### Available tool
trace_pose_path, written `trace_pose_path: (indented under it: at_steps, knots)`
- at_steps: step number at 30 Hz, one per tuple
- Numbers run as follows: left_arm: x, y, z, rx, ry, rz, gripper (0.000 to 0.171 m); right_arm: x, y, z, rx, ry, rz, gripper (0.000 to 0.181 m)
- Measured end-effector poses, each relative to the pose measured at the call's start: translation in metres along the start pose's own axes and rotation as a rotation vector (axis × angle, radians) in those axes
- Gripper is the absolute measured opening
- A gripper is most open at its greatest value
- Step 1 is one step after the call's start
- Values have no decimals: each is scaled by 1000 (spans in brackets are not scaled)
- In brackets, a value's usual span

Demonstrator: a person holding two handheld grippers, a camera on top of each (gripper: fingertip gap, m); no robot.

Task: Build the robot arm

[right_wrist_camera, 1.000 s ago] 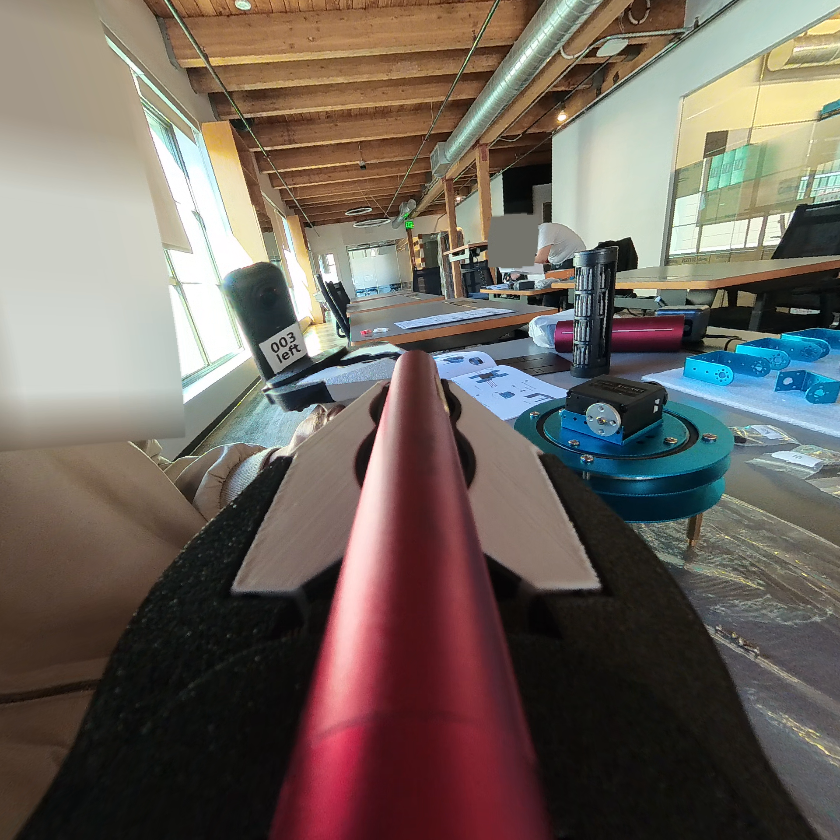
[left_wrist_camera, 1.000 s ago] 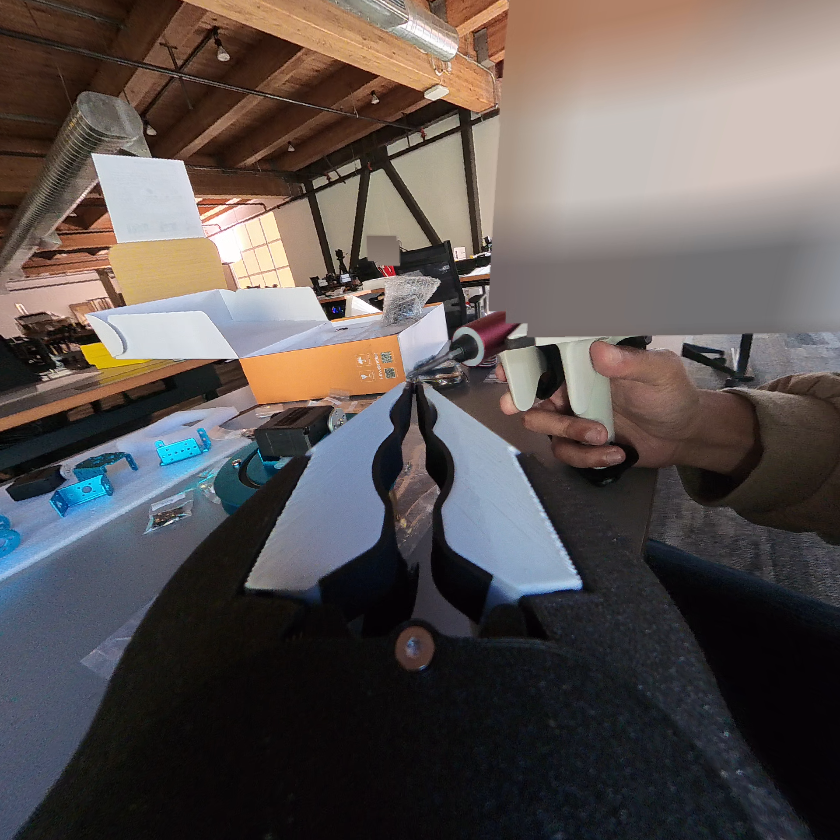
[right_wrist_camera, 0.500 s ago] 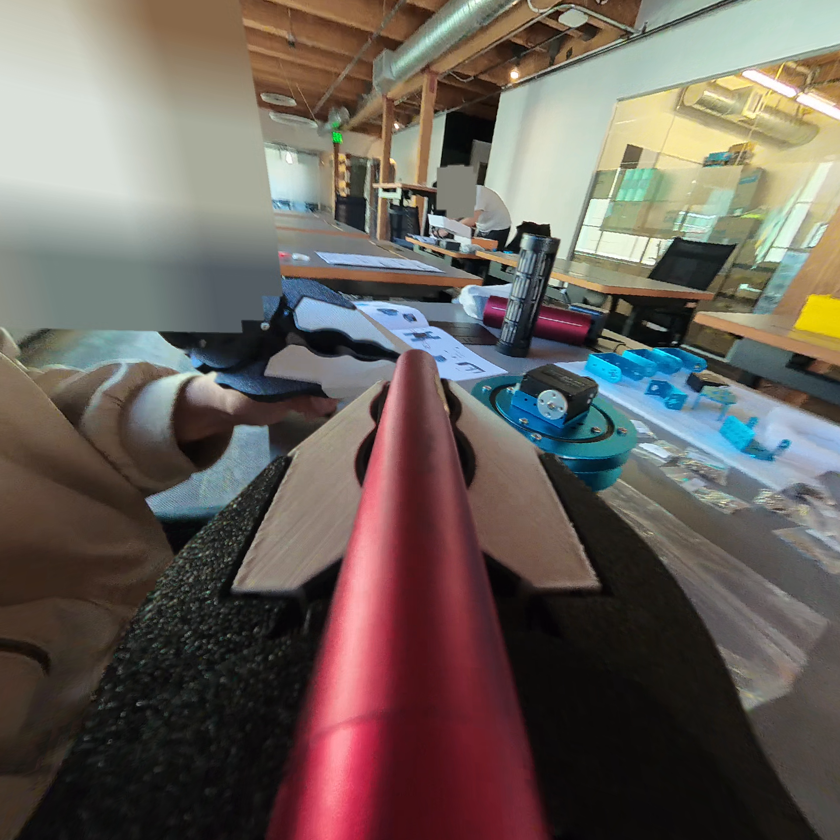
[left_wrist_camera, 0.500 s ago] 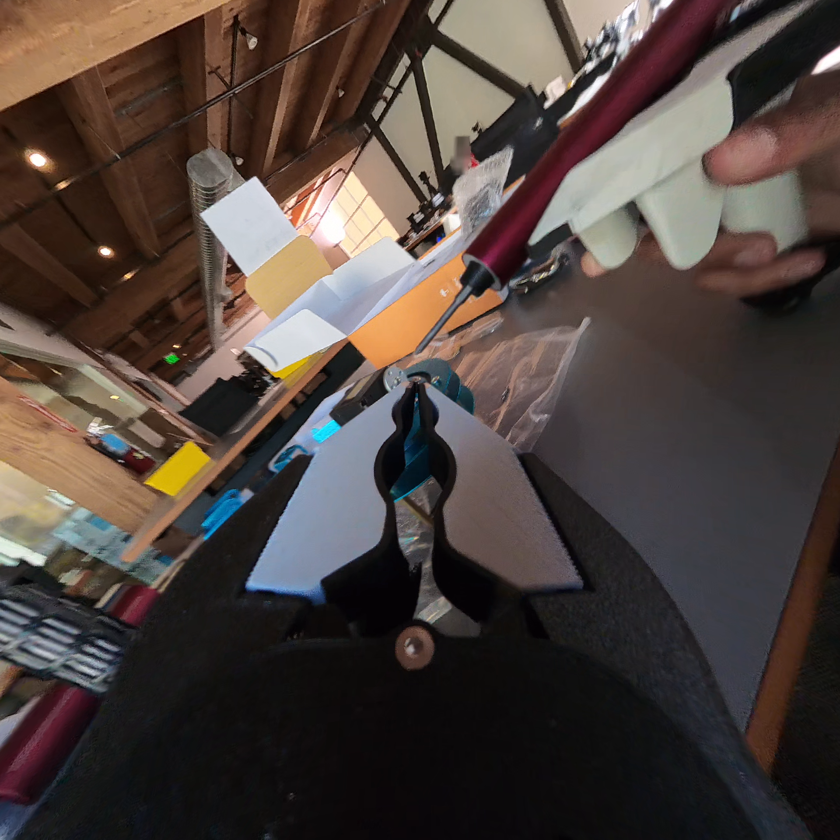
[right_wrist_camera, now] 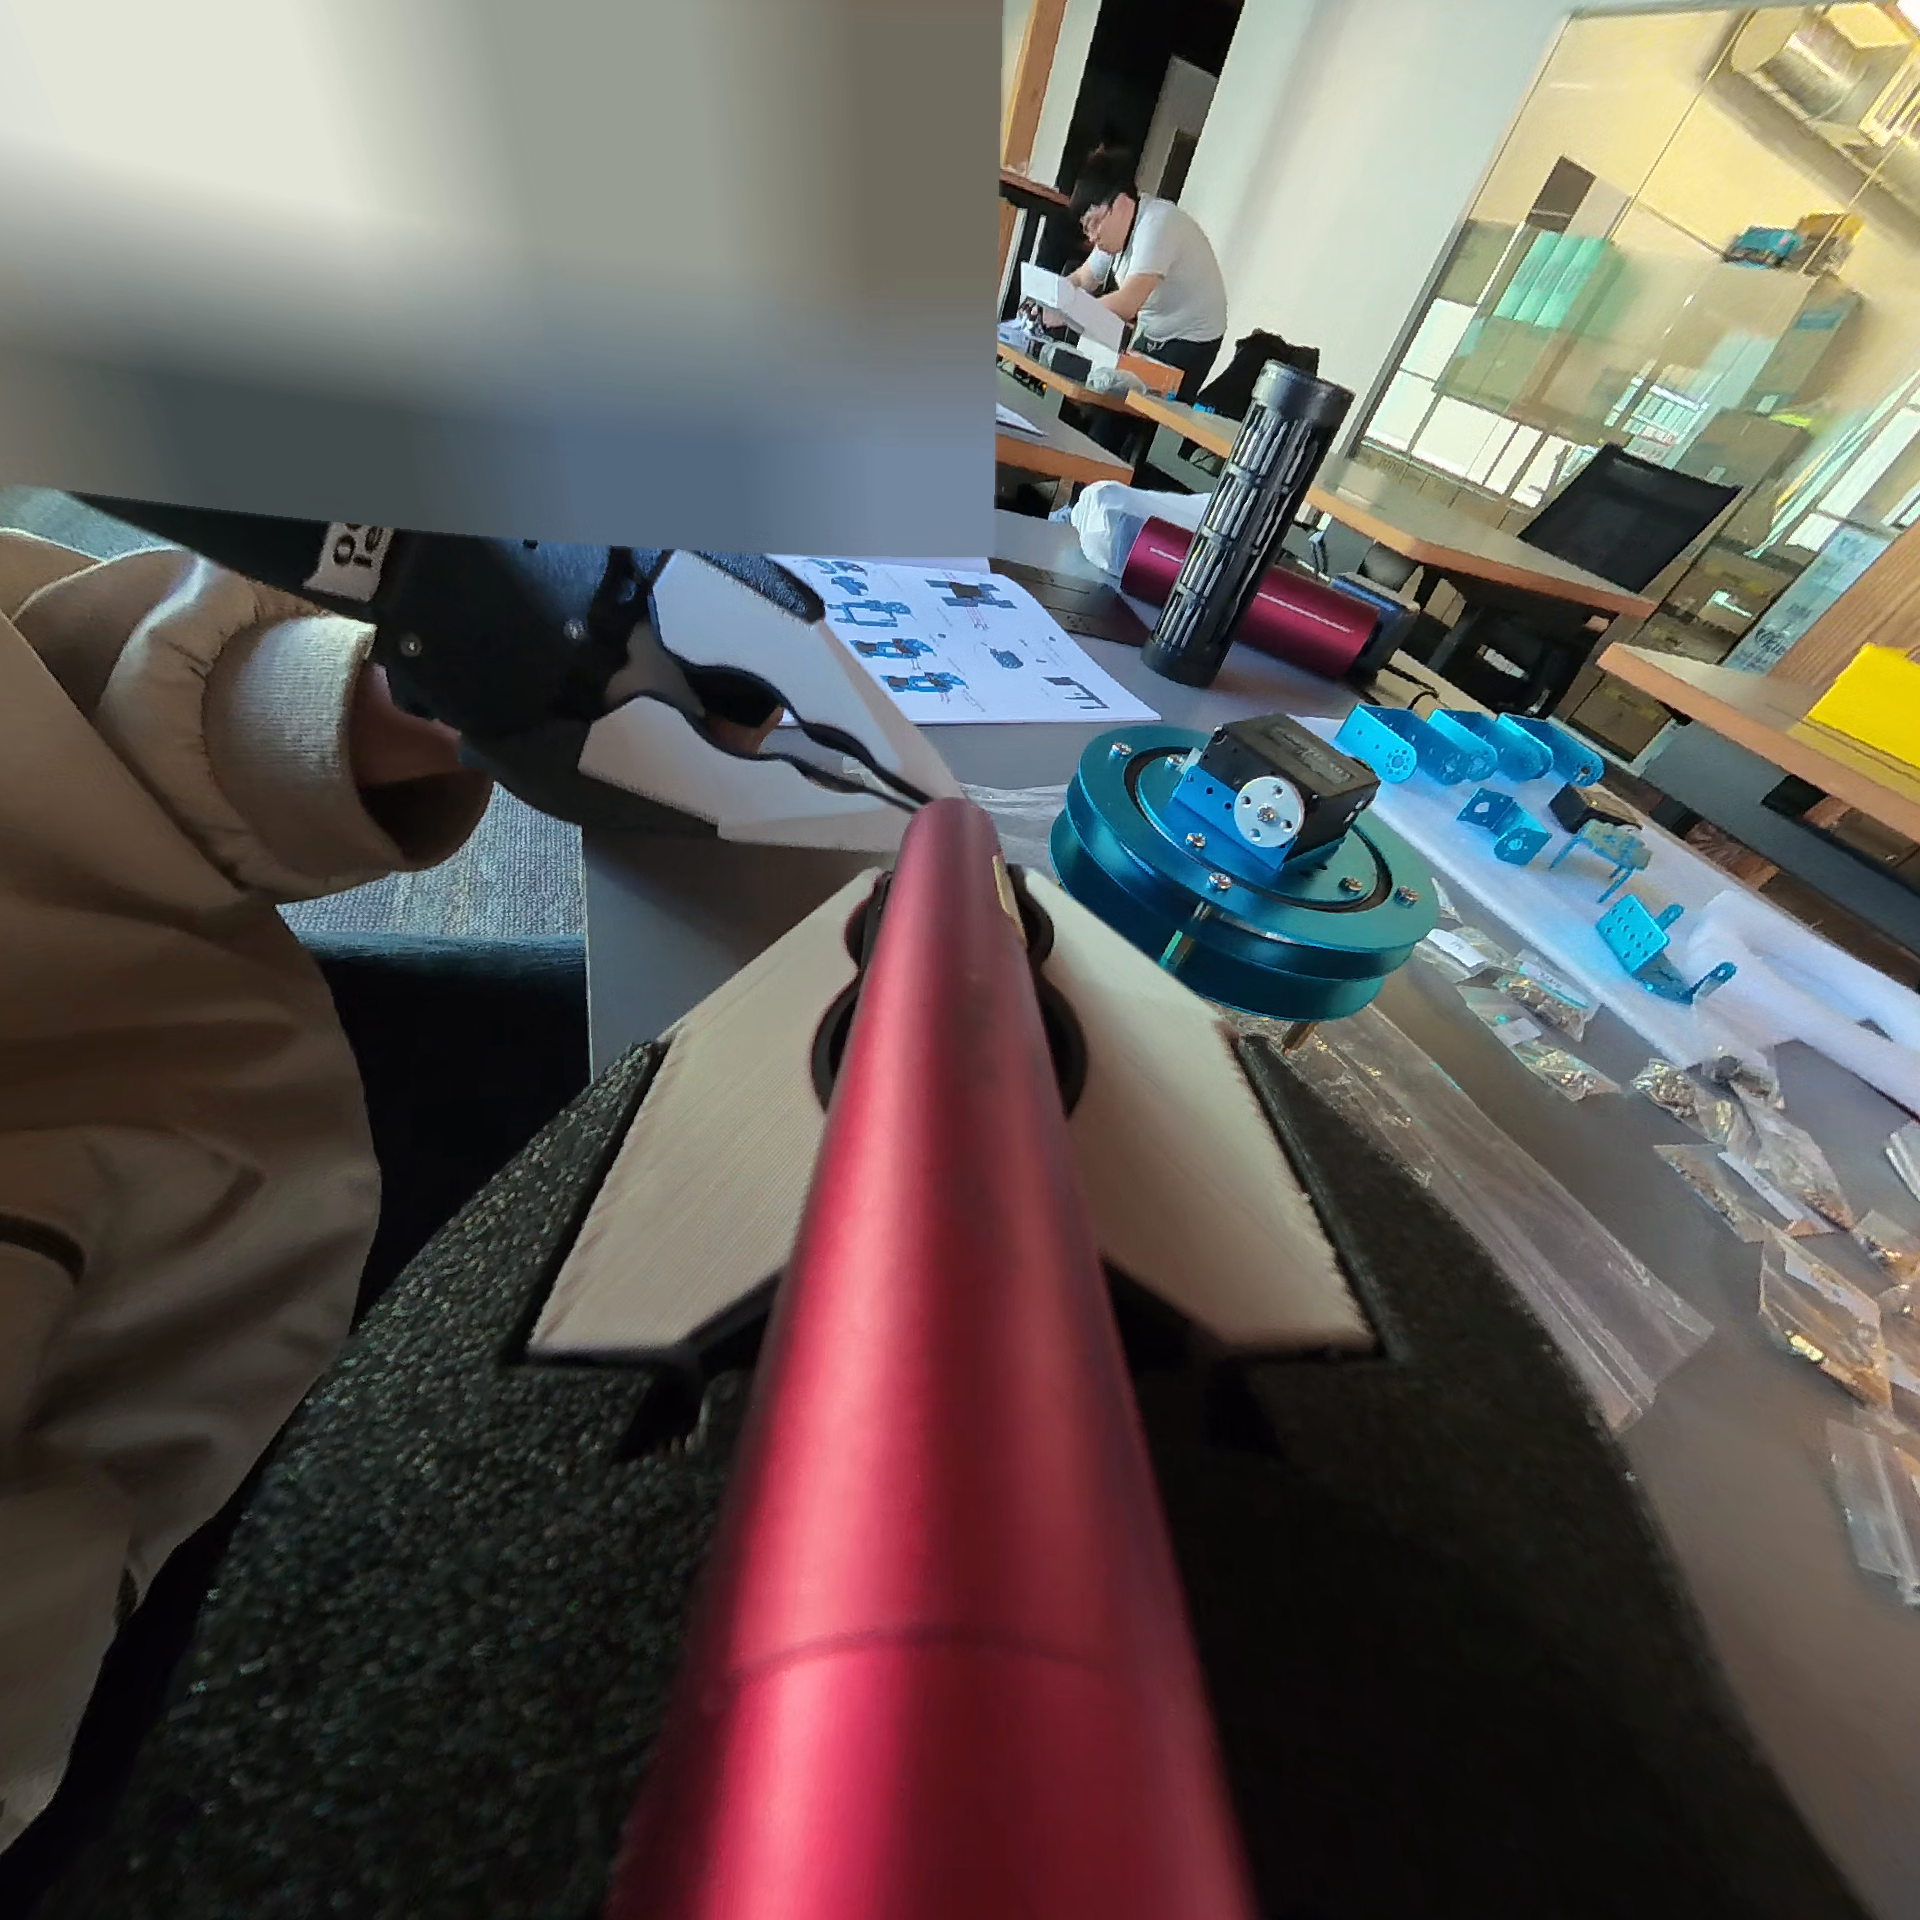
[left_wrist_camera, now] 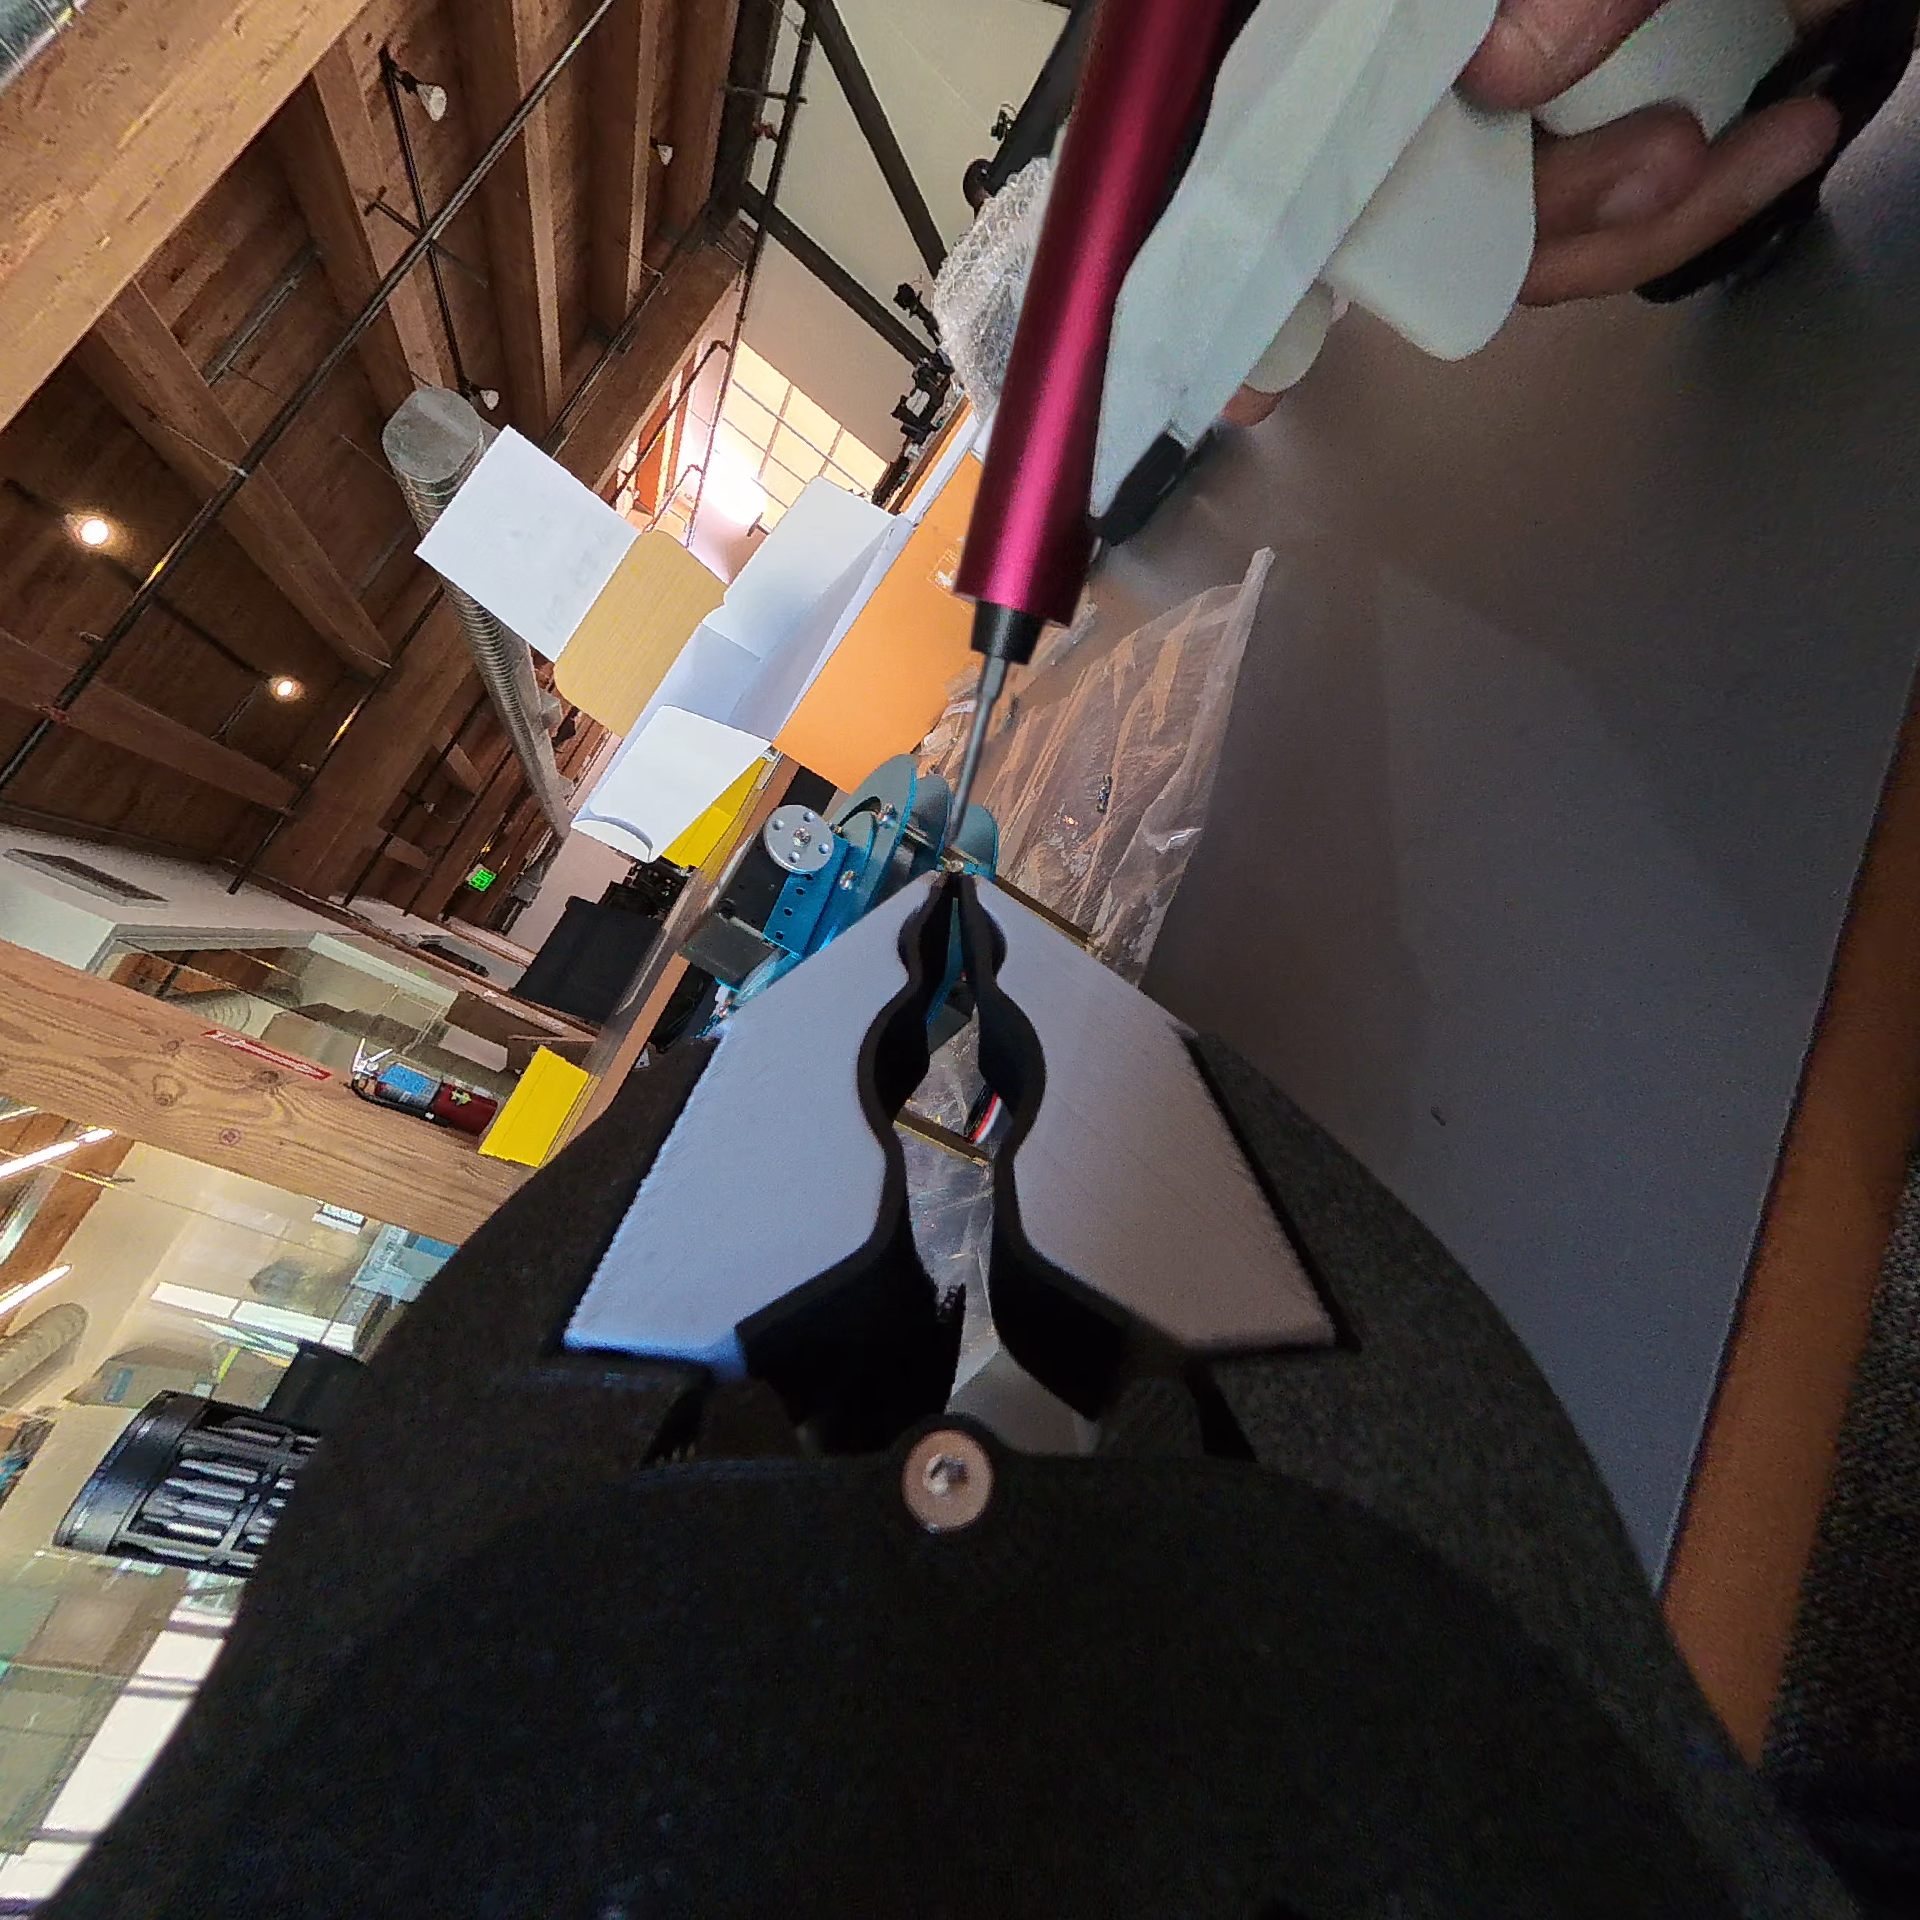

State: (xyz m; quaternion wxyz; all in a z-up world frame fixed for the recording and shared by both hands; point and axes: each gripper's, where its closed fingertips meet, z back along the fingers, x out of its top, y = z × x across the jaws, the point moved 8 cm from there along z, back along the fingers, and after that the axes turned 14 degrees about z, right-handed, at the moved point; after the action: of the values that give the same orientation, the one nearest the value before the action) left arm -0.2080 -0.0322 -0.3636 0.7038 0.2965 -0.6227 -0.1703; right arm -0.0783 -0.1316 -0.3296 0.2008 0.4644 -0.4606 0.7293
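My right gripper is shut on a red metal screwdriver that runs forward between its fingers. In the left wrist view the screwdriver comes down from the top, and its thin bit ends just above my left gripper. The left gripper is shut, with a tiny brass-coloured screw pinched at its tips. The left gripper also shows in the right wrist view, touching the screwdriver's far end. Just beyond stands a teal round base carrying a black servo; the base also shows in the left wrist view.
A printed sheet, a black ribbed cylinder and a red tube lie behind the base. Blue brackets on white foam and small hardware bags fill the right. A clear plastic bag and an orange box lie beyond. There is about 6 cm between the tips of the two grippers.
The left gripper has rolled over and moved in until its tips meet the screwdriver bit by the teal base. The right gripper has swung right with the screwdriver towards the base.
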Motion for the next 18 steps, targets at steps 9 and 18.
trace_pose_path:
  at_steps: [9, 18]
  knots:
    - [0, -1, 0, -7, -2, 6, 0, -1, 1, -3, 13, 22, 3, 22]
    - [-2, -6, -2, 11, 24, -62, 0, -2, 3, -3, 11, 69, 41, 21]
